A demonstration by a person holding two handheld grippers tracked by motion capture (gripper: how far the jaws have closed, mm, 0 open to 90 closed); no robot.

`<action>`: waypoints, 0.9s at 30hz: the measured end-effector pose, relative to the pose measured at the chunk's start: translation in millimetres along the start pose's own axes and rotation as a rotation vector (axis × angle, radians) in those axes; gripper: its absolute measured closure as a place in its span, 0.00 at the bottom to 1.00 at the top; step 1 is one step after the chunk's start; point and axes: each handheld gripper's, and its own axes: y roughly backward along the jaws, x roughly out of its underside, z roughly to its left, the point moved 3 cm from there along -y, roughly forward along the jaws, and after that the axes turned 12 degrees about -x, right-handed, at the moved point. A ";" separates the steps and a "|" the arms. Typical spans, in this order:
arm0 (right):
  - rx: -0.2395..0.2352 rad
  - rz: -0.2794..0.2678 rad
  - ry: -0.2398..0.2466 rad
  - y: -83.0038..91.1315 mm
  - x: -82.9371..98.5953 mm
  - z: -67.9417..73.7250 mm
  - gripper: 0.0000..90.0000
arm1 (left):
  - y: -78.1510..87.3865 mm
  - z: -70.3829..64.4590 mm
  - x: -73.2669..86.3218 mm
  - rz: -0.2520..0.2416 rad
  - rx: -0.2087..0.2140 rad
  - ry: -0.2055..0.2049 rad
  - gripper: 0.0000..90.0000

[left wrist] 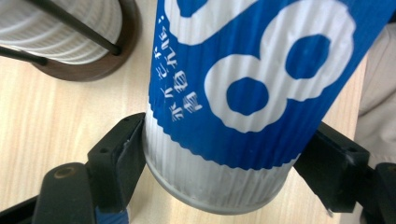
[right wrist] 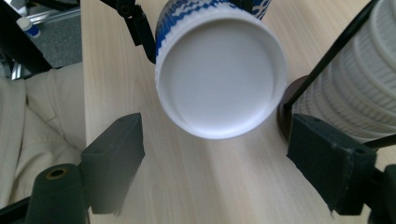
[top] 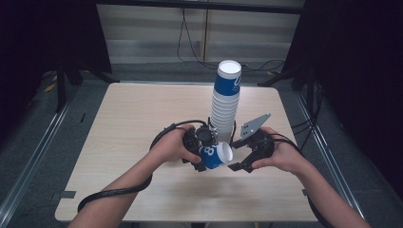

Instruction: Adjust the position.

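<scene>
We hold the blue-and-white ribbed paper cup (top: 215, 156) near its base in the left gripper (top: 202, 159); the wide-open right gripper (top: 240, 166) should close squarely around its rim.

Recording studio or lab

A bare tabletop (top: 142, 123) is ringed by black curtains (top: 43, 38), stand legs (top: 61, 85) and trailing cables (top: 190, 42).

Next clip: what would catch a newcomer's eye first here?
A blue-and-white paper cup with a big white 8, held sideways in the left gripper near the table's front middle, open mouth facing the open right gripper. Just behind stands a tall stack of cups in a wire holder.
</scene>
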 end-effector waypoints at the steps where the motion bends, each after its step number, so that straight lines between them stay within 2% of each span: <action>1: 0.001 0.008 0.009 -0.3 -0.6 0.2 0.20 | -1.1 -0.9 -0.7 0.009 0.006 -0.004 0.25; 3: 0.002 0.018 0.008 -1.0 -2.0 0.5 0.20 | -2.3 -2.5 -2.0 0.023 0.001 -0.013 0.25; 7: -0.006 0.036 0.017 -4.7 -4.3 -0.4 0.20 | -2.7 -4.0 -3.9 0.022 0.003 -0.014 0.25; 12: -0.018 0.051 0.032 -9.9 -8.4 -0.4 0.21 | -4.5 -7.0 -5.6 0.035 0.002 -0.056 0.25; 13: -0.016 0.056 0.033 -10.3 -9.5 -0.2 0.22 | -4.8 -8.5 -5.8 0.034 0.000 -0.054 0.25; 14: -0.017 0.067 0.018 -10.5 -10.1 0.8 0.23 | -4.8 -7.8 -6.7 0.038 0.001 -0.086 0.25; 18: -0.035 0.072 0.023 -13.2 -12.1 0.2 0.28 | -6.2 -9.8 -8.5 0.029 -0.002 -0.094 0.25; 19: -0.049 0.070 0.021 -13.8 -12.2 1.1 0.32 | -6.2 -9.6 -8.7 0.026 -0.009 -0.098 0.24; 20: -0.048 0.065 0.033 -14.6 -12.3 0.9 0.32 | -5.9 -8.5 -8.4 0.031 -0.007 -0.113 0.24; 21: -0.048 0.065 0.029 -15.1 -11.9 1.2 0.33 | -6.6 -8.9 -7.8 0.018 0.000 -0.105 0.24; 22: -0.047 0.068 0.028 -14.9 -11.2 0.9 0.33 | -6.4 -9.8 -6.8 0.004 -0.012 -0.083 0.24; 23: -0.044 0.070 0.024 -14.4 -9.9 0.7 0.33 | -5.4 -5.8 -7.1 -0.009 -0.024 -0.130 0.23; 24: -0.036 0.064 0.038 -14.1 -8.9 -0.7 0.33 | -5.2 -8.6 -5.1 -0.020 -0.003 -0.076 0.23; 27: -0.040 0.039 0.028 -11.7 -4.9 -2.7 0.33 | -3.0 -5.6 -2.9 -0.080 -0.009 -0.072 0.21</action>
